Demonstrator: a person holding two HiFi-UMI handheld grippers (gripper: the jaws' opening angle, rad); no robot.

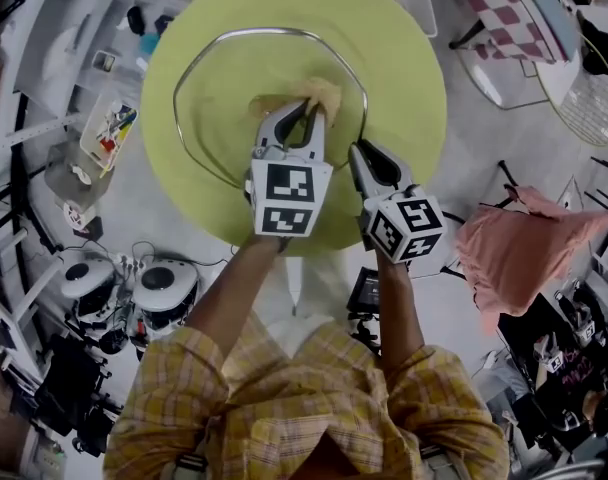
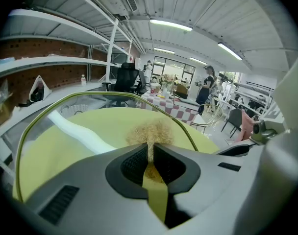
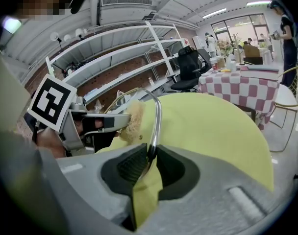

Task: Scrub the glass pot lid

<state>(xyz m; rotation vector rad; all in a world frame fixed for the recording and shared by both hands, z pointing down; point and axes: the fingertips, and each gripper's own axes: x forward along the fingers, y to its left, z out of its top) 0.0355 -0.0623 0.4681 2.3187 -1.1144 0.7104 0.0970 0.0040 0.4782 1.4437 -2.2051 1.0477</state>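
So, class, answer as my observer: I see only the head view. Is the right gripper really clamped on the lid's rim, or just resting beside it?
Observer: Clamped. In the right gripper view, the right gripper has its fingers closed on the metal rim of the glass pot lid.
Operator: And what is the left one holding?
Observer: In the left gripper view, the left gripper pinches a tan fibrous scrubber. A thin strip sits between the fingers, and the fluffy bulk sticks out past them.
Operator: Is anyone nearby?
Observer: Yes. The left gripper view shows a person standing beyond a checked-cloth table, well away from the work.
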